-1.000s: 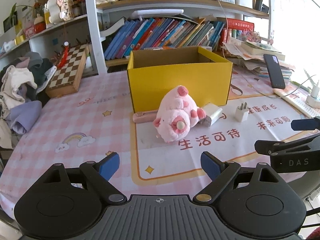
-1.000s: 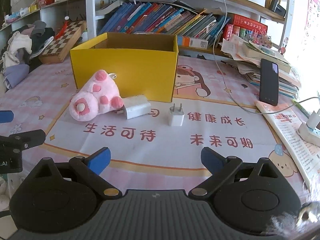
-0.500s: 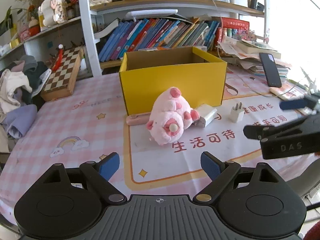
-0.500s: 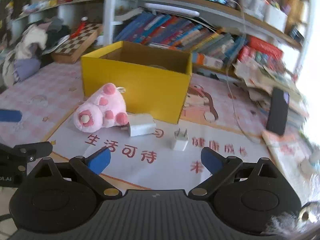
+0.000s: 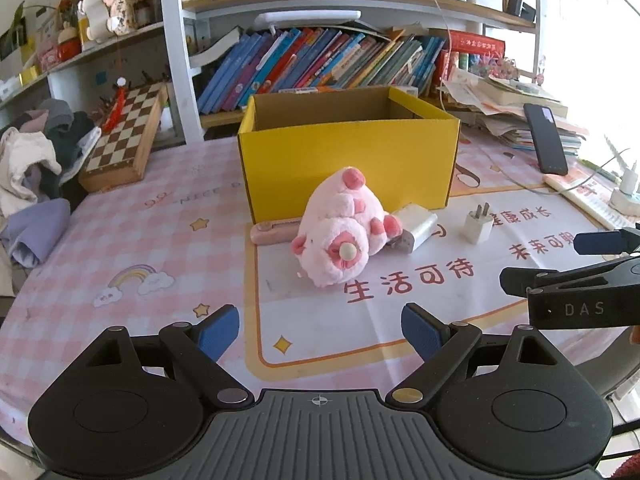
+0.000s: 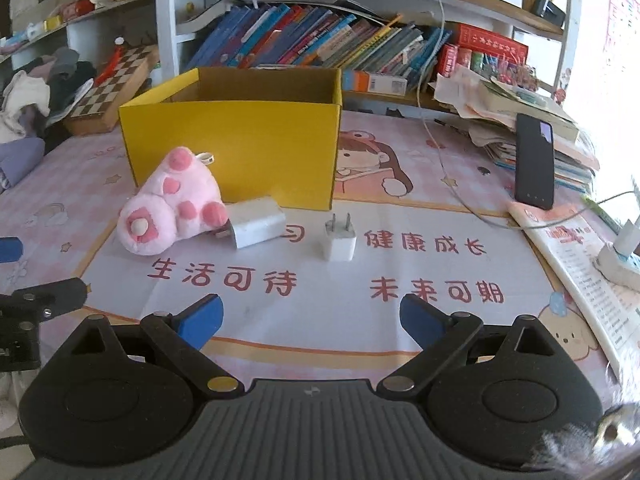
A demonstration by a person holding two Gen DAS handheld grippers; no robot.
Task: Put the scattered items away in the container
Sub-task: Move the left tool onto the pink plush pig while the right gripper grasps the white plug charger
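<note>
Bookshelves backed the pink desk (image 5: 120, 240); mid-frame before the yellow cardboard box (image 5: 348, 168) lay a soft, light pink plush toy (image 5: 340, 236), squeezable across its body. Left gripper (image 5: 320, 332) and right gripper (image 6: 312, 320) gaped wide, empty.

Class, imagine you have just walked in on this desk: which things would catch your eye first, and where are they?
The bright yellow box, open-topped, stands mid-table before the bookshelf. Against its front lies a pink plush toy, with a large white charger touching it and a small white plug standing apart, further right. Both grippers, left and right, are open and empty.
</note>
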